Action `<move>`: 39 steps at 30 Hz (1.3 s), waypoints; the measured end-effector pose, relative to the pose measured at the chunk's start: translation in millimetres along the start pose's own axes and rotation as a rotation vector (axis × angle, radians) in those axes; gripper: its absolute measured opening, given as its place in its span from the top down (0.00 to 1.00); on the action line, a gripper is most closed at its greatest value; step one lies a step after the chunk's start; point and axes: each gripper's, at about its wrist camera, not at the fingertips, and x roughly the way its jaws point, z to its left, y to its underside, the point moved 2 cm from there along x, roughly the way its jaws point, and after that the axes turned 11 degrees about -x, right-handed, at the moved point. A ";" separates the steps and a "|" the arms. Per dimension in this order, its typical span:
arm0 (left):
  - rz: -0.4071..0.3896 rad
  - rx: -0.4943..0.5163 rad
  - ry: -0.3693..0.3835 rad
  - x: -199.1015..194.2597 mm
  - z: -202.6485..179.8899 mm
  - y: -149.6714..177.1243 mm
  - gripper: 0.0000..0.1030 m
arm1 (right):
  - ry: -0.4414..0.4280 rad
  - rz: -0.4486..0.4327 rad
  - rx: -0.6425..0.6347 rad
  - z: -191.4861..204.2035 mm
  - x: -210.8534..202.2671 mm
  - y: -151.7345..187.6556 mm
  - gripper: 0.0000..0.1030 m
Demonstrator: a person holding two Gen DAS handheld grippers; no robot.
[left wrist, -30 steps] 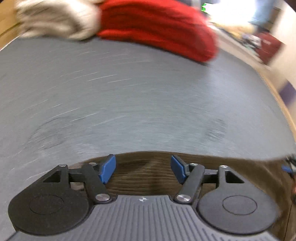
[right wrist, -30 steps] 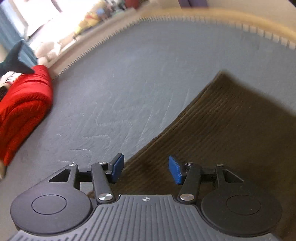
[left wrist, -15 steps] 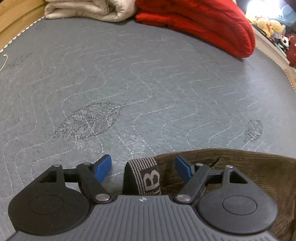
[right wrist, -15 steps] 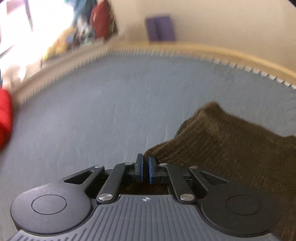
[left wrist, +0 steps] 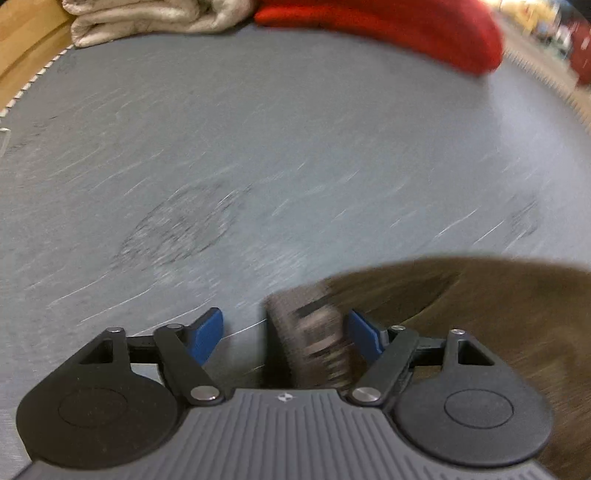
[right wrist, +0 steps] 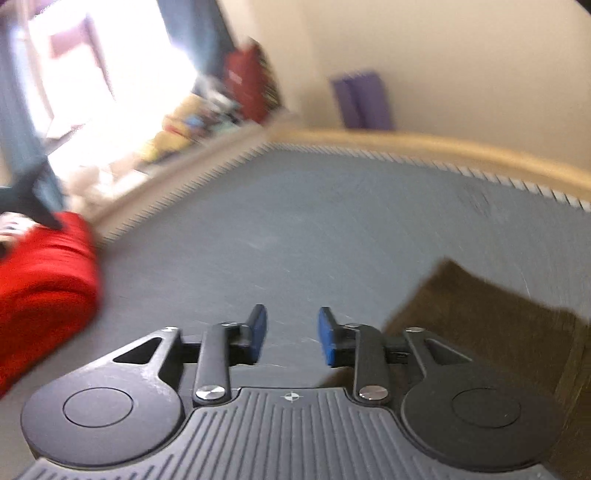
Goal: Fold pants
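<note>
The brown ribbed pants (left wrist: 498, 314) lie on the grey mattress (left wrist: 295, 147), at the lower right of the left wrist view. Their grey elastic waistband (left wrist: 310, 343) sits between the open jaws of my left gripper (left wrist: 286, 336), close to the right finger; the view is blurred. In the right wrist view the pants (right wrist: 498, 332) lie to the lower right. My right gripper (right wrist: 291, 332) is open and empty over bare mattress (right wrist: 332, 229), just left of the pants' edge.
A red blanket (left wrist: 406, 26) and a folded beige blanket (left wrist: 155, 18) lie at the far end of the mattress. The red blanket also shows in the right wrist view (right wrist: 40, 288). A wooden bed frame (right wrist: 443, 147) borders the mattress; clutter and a bright window lie beyond.
My right gripper was shut on the pants' edge half a second ago; it has opened, let go and moved left off the fabric. My left gripper stays open around the waistband and is moving.
</note>
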 end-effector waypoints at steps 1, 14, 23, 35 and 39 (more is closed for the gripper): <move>0.001 0.014 -0.014 5.0 3.4 3.5 0.28 | -0.028 -0.020 -0.026 6.8 -18.0 -2.8 0.59; -0.113 0.127 0.051 -88.5 -30.5 44.1 0.37 | -0.227 -0.028 -0.218 17.4 -201.8 10.8 0.48; -0.127 0.233 0.240 -187.1 -19.5 129.5 0.33 | -0.260 -0.043 -0.270 19.8 -278.2 66.2 0.35; -0.117 0.173 0.211 -150.1 -7.7 134.4 0.63 | -0.334 0.337 -0.525 67.2 -253.1 131.0 0.35; -0.106 0.152 0.266 -147.8 -14.1 128.0 0.77 | -0.294 0.379 -0.567 72.2 -241.4 139.8 0.36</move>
